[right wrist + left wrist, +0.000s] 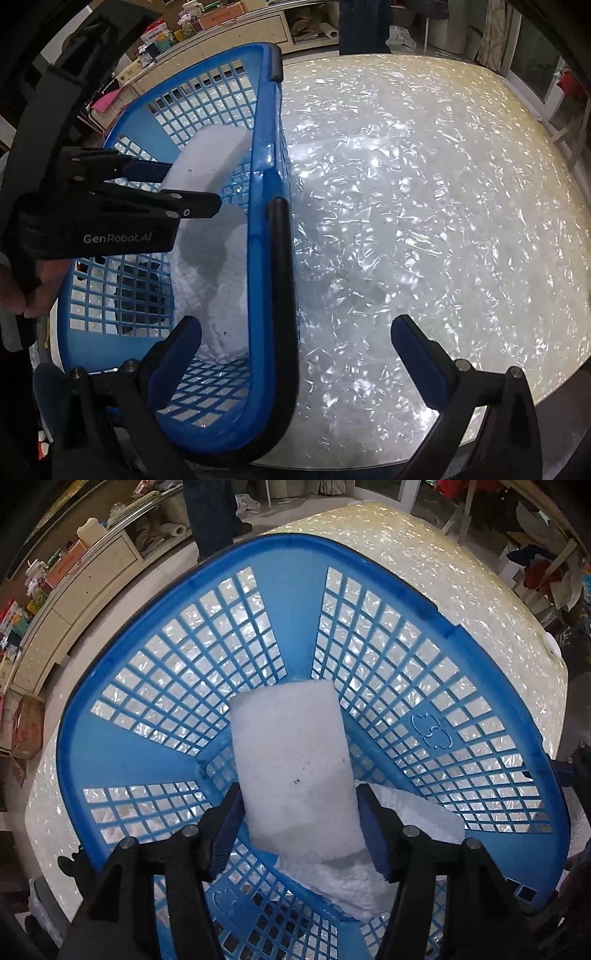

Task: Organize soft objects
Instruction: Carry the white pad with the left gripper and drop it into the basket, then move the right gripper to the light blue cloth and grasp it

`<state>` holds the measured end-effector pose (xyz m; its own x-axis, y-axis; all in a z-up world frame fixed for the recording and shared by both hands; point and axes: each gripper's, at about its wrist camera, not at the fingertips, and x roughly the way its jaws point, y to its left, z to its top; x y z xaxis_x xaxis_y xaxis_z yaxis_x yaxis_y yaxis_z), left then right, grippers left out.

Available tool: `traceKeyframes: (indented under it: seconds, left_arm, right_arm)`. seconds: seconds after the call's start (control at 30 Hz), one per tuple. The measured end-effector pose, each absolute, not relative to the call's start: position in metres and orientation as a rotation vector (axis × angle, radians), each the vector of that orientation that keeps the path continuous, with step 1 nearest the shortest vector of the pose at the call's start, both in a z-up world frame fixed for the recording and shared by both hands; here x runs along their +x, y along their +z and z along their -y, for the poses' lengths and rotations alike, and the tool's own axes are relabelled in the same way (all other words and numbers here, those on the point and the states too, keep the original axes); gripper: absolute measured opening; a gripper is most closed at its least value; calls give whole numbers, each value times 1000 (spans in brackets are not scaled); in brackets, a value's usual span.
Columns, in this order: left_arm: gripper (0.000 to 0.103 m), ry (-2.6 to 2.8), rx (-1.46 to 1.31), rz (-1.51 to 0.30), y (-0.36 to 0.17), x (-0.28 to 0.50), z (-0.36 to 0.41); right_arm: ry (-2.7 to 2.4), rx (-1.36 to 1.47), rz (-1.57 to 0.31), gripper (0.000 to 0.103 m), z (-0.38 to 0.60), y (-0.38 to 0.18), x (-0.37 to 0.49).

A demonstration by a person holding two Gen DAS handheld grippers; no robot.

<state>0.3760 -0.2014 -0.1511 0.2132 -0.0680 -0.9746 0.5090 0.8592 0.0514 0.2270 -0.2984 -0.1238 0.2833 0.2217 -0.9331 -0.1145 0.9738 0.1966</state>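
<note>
A white foam block (291,760) stands tilted inside the blue plastic basket (110,746), leaning on its far wall. My left gripper (299,790) points down into the basket with the block between its blue pads; a thin gap shows at the left pad, so it is open. Under the block lies another white soft piece (351,882). In the right wrist view the left gripper (192,188) straddles the block (210,155) above the rougher white piece (221,288). My right gripper (295,354) stands wide open astride the basket's near wall (266,110), holding nothing.
The basket sits on a shiny pearl-patterned table (443,184), with a black handle (284,277) hanging on its side. A hand (22,291) holds the left gripper. A person's legs (210,513) and cluttered low shelves (92,576) are beyond the table.
</note>
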Motion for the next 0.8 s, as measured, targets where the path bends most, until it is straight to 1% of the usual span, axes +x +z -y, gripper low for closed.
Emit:
traceKeyframes:
  seconds: [0.1,0.17,0.2,0.23,0.27,0.37,0.53,0.63,0.67,0.73,0.8]
  left_arm:
    - [58,-385,402,-1285,-145,369,201]
    - [60,-398,398,-1279,-137,361,200]
    - [66,-400,395,-1279,-136,359,200]
    - [77,-399,394,-1274,-132,356,200]
    - [80,-389,397,-1270,-129,354,200]
    - [81,-372,380,-1250,-113,344,196]
    - [90,-383,307,-1234,-86,316,186]
    - [91,-381,303,-1213,-71,293,179]
    - [93,-382,296,-1201,-64,288,174]
    - [103,-375,281,-1183,-54,274,163]
    - [103,-368,265,-1175,-45,266,156]
  right_arm:
    - [218,95,-1257,103,298,-118,223]
    - [215,89,-1248,103,298,-113,220]
    - [210,89,-1242,103,300,-110,221]
    - [203,92,-1239,103,301,-108,219]
    - [196,97,-1238,103,303,-106,218]
    - [188,112,-1222,103,306,-95,210]
    - [181,102,-1196,103,302,-75,196]
    - [182,90,-1174,103,293,-62,185]
    - [183,88,-1169,103,292,-59,183]
    - [181,78,-1158,103,286,-52,178]
    - [192,70,-1147,103,280,-48,173]
